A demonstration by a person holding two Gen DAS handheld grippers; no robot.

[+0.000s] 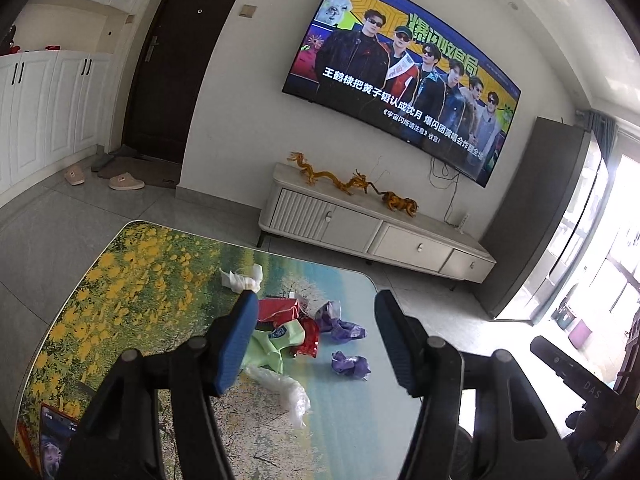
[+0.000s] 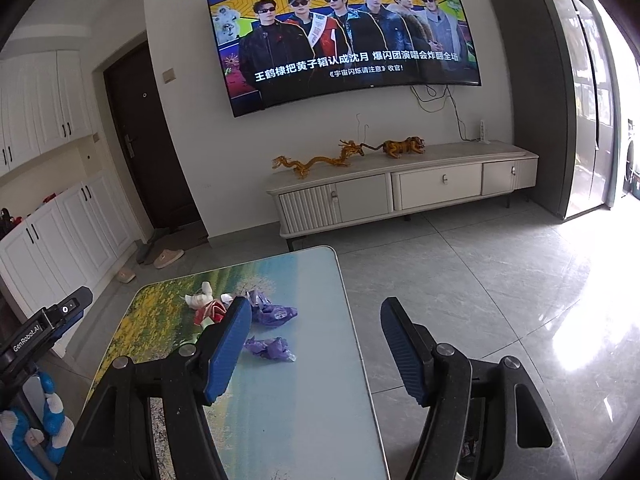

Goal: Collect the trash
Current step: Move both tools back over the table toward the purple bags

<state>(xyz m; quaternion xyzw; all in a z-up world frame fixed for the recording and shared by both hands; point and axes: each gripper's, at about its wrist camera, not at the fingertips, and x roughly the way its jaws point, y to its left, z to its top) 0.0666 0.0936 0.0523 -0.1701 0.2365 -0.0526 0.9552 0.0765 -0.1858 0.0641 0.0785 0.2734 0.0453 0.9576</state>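
Trash lies in a loose heap on the picture-printed table (image 1: 140, 280): a white tissue (image 1: 240, 276), a red wrapper (image 1: 280, 308), a light green packet (image 1: 276, 340), two crumpled purple wrappers (image 1: 340, 324) (image 1: 350, 364) and a clear plastic bag (image 1: 284, 392). My left gripper (image 1: 316, 298) hovers above and short of the heap, open, with nothing held. My right gripper (image 2: 316, 304) is open too and holds nothing. It hangs over the table's right edge (image 2: 352, 340), with the purple wrappers (image 2: 274, 312) (image 2: 270, 348) to its left. The tissue (image 2: 200, 296) lies farther back.
A phone (image 1: 56, 440) lies at the table's near left corner. A white TV cabinet (image 2: 400, 188) with orange figurines stands against the far wall under a wall TV (image 2: 344, 36). Grey tiled floor (image 2: 480, 280) lies to the right of the table. Slippers (image 1: 124, 182) lie by the dark door.
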